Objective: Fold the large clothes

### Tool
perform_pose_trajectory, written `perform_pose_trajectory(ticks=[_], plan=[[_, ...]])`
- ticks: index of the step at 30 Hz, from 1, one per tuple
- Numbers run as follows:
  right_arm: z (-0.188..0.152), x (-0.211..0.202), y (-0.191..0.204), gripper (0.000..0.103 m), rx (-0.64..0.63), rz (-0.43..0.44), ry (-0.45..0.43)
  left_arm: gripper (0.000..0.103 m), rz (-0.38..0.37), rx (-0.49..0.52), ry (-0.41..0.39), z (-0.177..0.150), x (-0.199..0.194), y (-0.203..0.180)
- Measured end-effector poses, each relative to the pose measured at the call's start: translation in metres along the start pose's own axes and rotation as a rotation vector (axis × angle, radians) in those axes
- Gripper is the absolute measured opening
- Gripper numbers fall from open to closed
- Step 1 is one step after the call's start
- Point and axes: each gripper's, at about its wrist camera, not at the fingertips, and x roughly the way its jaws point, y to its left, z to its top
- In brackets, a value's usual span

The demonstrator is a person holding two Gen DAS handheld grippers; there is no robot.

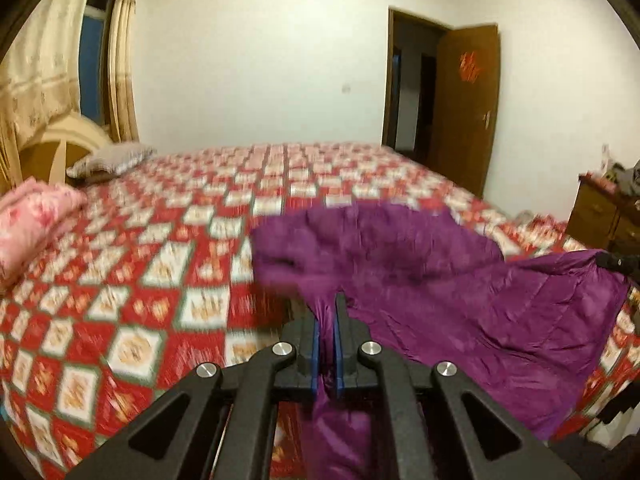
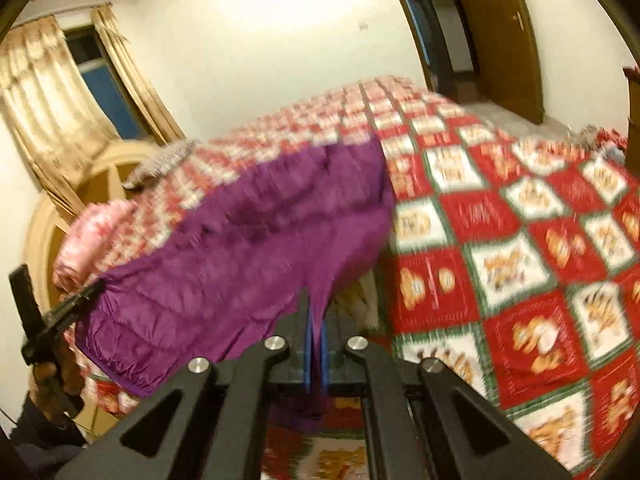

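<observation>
A large purple garment [image 1: 440, 280] lies spread on the bed, its near edge lifted off the quilt. My left gripper [image 1: 330, 308] is shut on one bunched corner of that edge, and cloth hangs down between its blue pads. My right gripper [image 2: 314, 304] is shut on the other corner of the purple garment [image 2: 248, 232]. The edge stretches between the two grips. In the right wrist view, the left gripper [image 2: 86, 294] shows at the far left, held by a hand [image 2: 52, 376]. The right gripper [image 1: 612, 261] shows at the right edge of the left wrist view.
The bed carries a red and white checked quilt [image 1: 140, 280]. A folded pink blanket [image 1: 36, 216] and a grey pillow [image 1: 112, 158] lie by the headboard. A brown door [image 1: 468, 100] stands open beyond the bed, and a wooden dresser [image 1: 608, 216] is at the right.
</observation>
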Motion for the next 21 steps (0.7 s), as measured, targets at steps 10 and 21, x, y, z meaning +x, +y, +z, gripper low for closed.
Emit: perform_pose_trajectory(ticks=[10, 21], plan=[[0.085, 0.077, -0.002, 0.004, -0.007, 0.011, -0.062, 0.005, 0.080, 0.028, 0.057, 0.045, 0.128, 0.046], [0.127, 0.203, -0.047, 0.004, 0.103, -0.100, 0.015, 0.014, 0.095, -0.046, 0.174, 0.052, 0.247, 0.074]])
